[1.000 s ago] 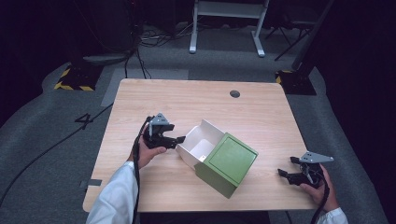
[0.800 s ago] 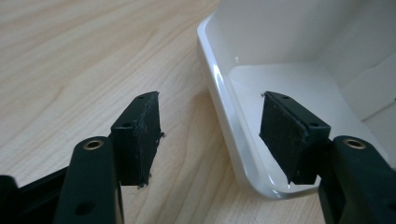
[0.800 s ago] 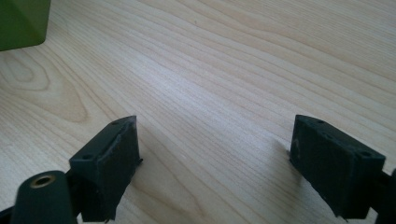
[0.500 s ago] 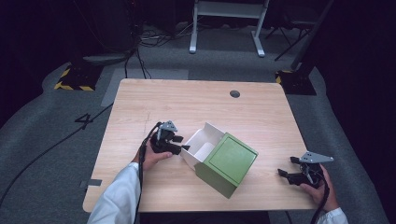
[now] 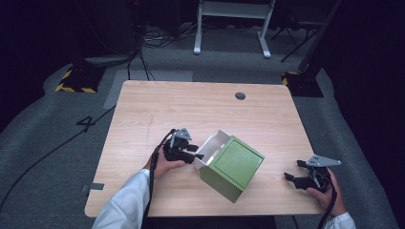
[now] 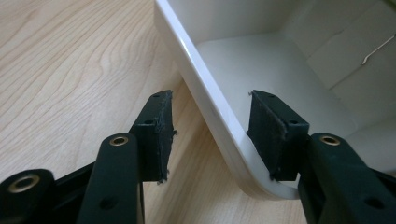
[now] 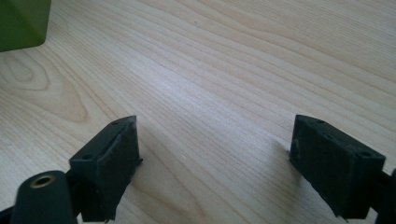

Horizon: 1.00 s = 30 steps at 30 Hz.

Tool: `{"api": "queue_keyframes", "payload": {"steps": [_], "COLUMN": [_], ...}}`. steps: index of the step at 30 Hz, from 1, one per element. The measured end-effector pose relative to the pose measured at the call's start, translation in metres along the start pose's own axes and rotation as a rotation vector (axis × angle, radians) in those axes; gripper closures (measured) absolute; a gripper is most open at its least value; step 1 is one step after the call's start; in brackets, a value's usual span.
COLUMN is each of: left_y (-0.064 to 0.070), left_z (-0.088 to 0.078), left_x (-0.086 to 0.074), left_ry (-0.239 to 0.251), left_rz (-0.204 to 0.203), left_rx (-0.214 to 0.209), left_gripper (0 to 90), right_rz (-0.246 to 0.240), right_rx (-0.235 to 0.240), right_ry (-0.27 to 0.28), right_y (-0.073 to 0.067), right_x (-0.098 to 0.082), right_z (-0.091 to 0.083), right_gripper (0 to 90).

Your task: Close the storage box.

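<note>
A box sits on the worktop, near the front edge. The box is green outside and white inside, and it lies tipped with its open end facing left.

The left hand-held gripper is right at the box's open end. In the left gripper view, its jaws are partly open with the white rim of the box between them. One jaw is inside the box and one is outside, over the wood. The pads do not squeeze the rim.

The right hand-held gripper is well apart from the box, to its right, near the worktop's front corner. Its jaws are wide open over bare wood and hold nothing. In the right gripper view, a green corner of the box shows far off.
</note>
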<state>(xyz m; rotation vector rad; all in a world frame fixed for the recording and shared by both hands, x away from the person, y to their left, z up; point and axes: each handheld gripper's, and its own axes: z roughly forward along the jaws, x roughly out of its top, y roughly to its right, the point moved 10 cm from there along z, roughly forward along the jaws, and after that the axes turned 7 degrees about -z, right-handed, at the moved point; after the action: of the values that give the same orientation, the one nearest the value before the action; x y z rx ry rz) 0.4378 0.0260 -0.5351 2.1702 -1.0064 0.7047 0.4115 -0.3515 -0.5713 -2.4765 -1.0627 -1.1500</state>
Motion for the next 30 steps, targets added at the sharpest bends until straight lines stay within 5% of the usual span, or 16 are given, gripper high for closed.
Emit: {"api": "queue_keyframes", "payload": {"steps": [16, 30], "left_y": [0.036, 0.044], "left_z": [0.02, 0.032], "left_x": [-0.002, 0.0], "left_ry": [-0.058, -0.076], "left_rz": [0.049, 0.051], "left_rx": [-0.101, -0.144], "left_gripper": [48.9, 44.8], "right_rz": [0.001, 0.001], "right_rx": [0.0, 0.0], "right_ry": [0.0, 0.0], "right_y": [0.0, 0.0], "right_x": [0.0, 0.0], "right_z": [0.0, 0.0], "right_gripper": [15.7, 15.7]}}
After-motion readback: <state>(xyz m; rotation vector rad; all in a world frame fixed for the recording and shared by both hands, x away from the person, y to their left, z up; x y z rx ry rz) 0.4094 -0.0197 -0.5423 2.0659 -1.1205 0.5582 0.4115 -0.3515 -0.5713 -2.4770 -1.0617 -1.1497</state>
